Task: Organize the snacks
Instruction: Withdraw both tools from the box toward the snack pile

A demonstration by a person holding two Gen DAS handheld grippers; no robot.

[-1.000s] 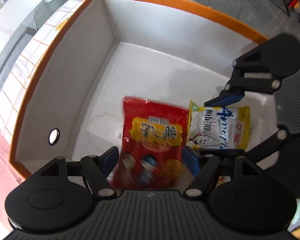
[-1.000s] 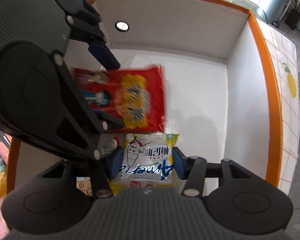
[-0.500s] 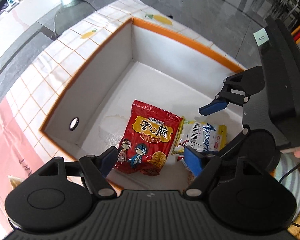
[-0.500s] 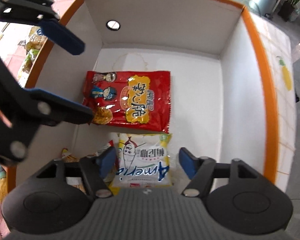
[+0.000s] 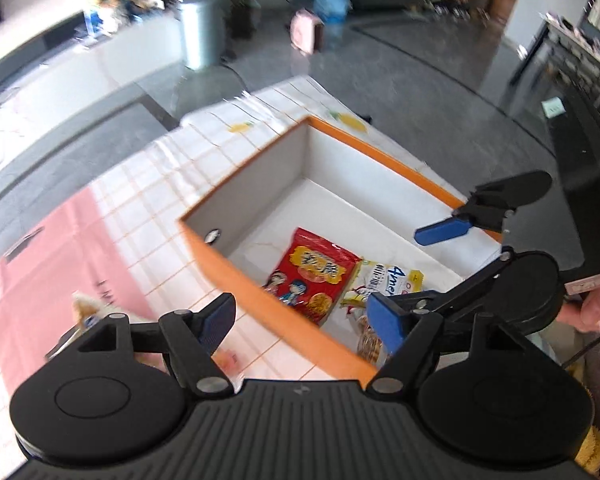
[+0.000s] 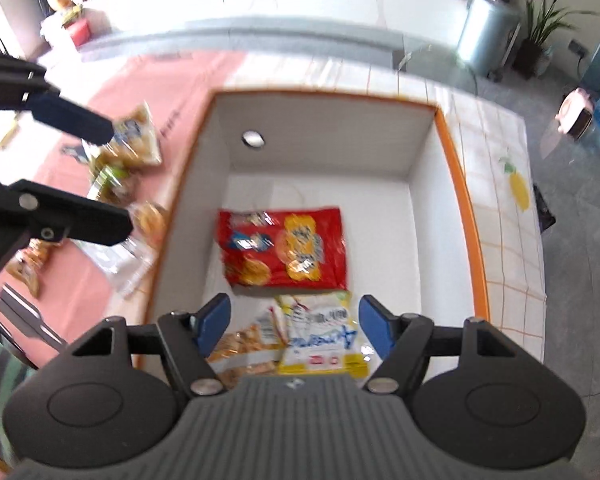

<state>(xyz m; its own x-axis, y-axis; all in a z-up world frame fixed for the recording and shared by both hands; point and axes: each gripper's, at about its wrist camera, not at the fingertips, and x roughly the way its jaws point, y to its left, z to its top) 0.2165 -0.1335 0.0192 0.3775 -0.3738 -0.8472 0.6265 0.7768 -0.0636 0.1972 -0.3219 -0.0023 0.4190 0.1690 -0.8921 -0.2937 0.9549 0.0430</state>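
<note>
Your left claw (image 5: 302,320) gapes wide and empty; loose snack packs (image 6: 134,146) lie on the pink cloth to its left. They look light, crinkly and crushable, so pinch a sealed edge. Your right claw (image 6: 294,326), also empty, hangs over the box (image 6: 456,184) holding the red bag (image 6: 284,246).

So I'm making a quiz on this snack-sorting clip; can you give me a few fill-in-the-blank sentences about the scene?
1. The red snack bag lies flat inside the white box with the ____ rim.
2. The white and yellow packet lies ____ the red bag, not on top of it.
3. Both the left claw and the right claw are ____.
4. More snacks wait outside the box on the ____ cloth.

Missing words: orange; beside; empty; pink
</note>
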